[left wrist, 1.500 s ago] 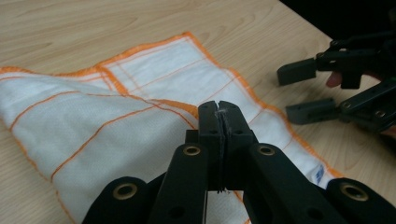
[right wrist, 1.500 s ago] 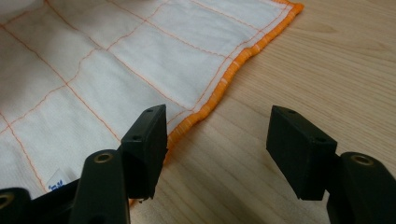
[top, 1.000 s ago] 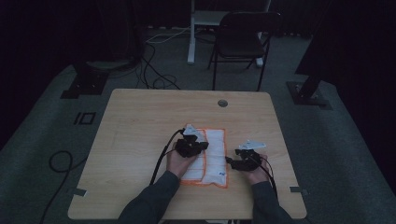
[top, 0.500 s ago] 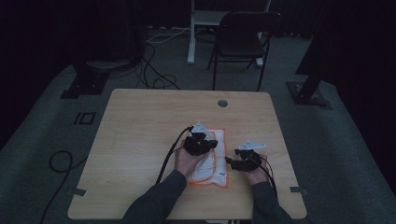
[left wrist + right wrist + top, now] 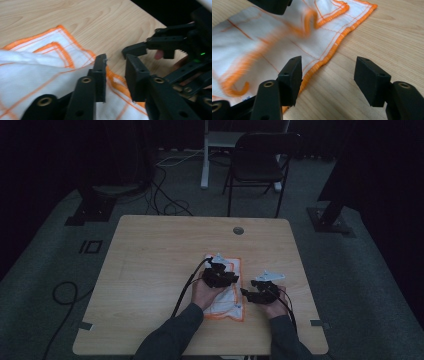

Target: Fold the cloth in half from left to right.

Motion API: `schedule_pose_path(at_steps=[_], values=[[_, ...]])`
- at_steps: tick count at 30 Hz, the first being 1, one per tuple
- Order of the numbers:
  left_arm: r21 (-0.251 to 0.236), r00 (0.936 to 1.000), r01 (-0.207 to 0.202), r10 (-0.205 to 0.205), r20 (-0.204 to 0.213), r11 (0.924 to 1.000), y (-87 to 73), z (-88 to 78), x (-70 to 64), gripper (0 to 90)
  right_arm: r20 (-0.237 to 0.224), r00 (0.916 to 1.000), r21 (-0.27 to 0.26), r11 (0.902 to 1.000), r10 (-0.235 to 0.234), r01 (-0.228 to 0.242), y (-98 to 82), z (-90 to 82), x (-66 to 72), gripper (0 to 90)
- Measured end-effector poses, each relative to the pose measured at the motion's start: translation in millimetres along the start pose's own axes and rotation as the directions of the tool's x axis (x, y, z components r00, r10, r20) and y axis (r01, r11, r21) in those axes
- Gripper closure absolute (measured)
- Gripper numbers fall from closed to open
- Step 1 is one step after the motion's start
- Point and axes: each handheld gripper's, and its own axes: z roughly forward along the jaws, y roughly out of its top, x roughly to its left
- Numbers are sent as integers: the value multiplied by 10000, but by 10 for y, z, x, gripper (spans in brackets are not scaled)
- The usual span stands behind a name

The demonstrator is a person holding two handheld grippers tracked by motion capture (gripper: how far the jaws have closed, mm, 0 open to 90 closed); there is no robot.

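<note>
Left claw (image 5: 218, 270) moved right, just opening, over cloth (image 5: 231, 301)

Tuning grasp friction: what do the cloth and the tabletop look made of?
Cloth: looks like soft woven cotton, matte white with thin orange grid lines and a thick stitched orange hem; it folds limply. Table: light wood-grain surface, smooth with a slight sheen, probably laminate rather than solid wood.

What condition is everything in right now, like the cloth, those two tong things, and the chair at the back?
Cloth: white with orange edging, folded, flat on the table.
Left tongs: just been opening, jaws apart over the cloth's edge, nothing pinched.
Right tongs: open, beside the cloth's hem, holding nothing.
Chair: upright, unoccupied, beyond the table.
</note>
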Motion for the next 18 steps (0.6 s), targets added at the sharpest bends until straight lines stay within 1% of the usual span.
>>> schedule_pose_path(at_steps=[4,7,8,9,11,14,16,18], values=[[-168,9998,35,-39,-197,9999,-44,-136,46,685,-107,9999,-144,9998,-107,105,7,-47,49,433],[-169,9994,-142,137,-324,9998,-97,-262,40,677,-228,9996,-263,9995,-179,173,5,-97,109,462],[-169,9994,-142,137,-324,9998,-97,-262,40,676,-228,9996,-263,9995,-179,173,5,-97,109,462],[-205,9994,-231,225,-271,9995,-155,-348,20,676,-275,9994,-302,9993,-218,210,4,-116,129,470],[-190,9994,-298,294,-189,9994,-222,-407,-20,676,-343,9988,-394,9987,-351,337,-2,-162,183,476],[-70,9990,-446,446,56,9990,-312,-424,-97,670,-371,9987,-424,9985,-363,347,-9,-173,215,473],[104,9981,-574,572,220,9983,-353,-389,-165,666,-350,9986,-388,9985,-399,385,-13,-165,217,469],[251,9962,-803,794,360,9965,-379,-341,-235,660,-323,9988,-368,9987,-375,363,-15,-163,216,466]])
